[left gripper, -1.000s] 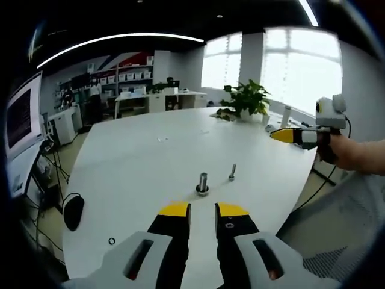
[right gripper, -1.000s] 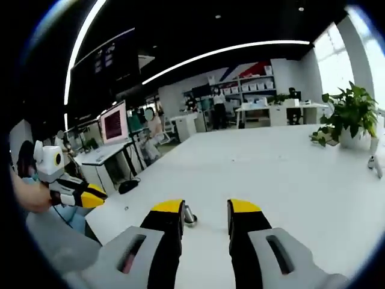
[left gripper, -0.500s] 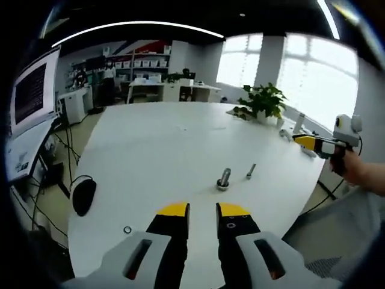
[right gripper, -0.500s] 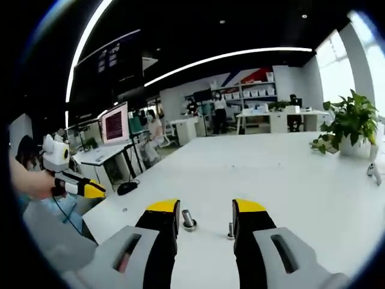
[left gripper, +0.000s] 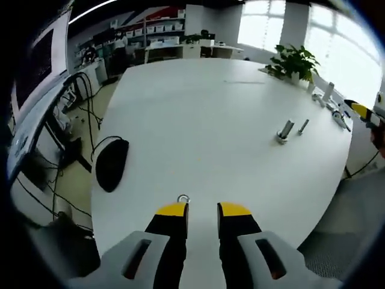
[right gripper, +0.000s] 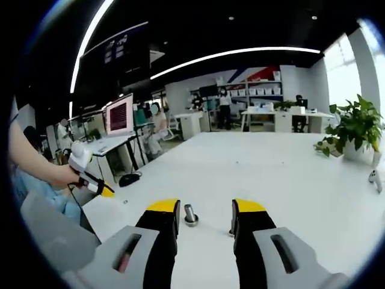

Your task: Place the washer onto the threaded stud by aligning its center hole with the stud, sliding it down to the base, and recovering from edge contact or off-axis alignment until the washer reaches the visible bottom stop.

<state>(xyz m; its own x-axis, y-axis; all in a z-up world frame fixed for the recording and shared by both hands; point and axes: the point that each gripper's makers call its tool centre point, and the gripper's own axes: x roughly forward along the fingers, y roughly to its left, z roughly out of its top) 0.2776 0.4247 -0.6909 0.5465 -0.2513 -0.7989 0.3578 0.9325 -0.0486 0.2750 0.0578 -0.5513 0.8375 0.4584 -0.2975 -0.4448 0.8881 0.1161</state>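
Right now your left gripper [left gripper: 203, 209] hangs low over the near edge of the white table [left gripper: 210, 114], its yellow-tipped jaws a narrow gap apart and holding nothing. The washer [left gripper: 183, 198] lies flat on the table just ahead of the left jaw's tip, close to it, though you cannot tell whether they touch. The stud [left gripper: 284, 130] stands well off to the right on the same table, with a thinner bolt [left gripper: 302, 126] just beside it. A black mouse [left gripper: 112, 164] sits at the table's left edge, and a potted plant [left gripper: 293, 61] stands at the far side. In the right gripper view, your right gripper [right gripper: 204, 209] has its jaws wide apart and empty, with the stud [right gripper: 190, 214] upright between them on the table and the bolt [right gripper: 231, 225] partly hidden against the right jaw. Your left gripper [right gripper: 90, 177] shows at the left there, held in your hand [right gripper: 60, 176].
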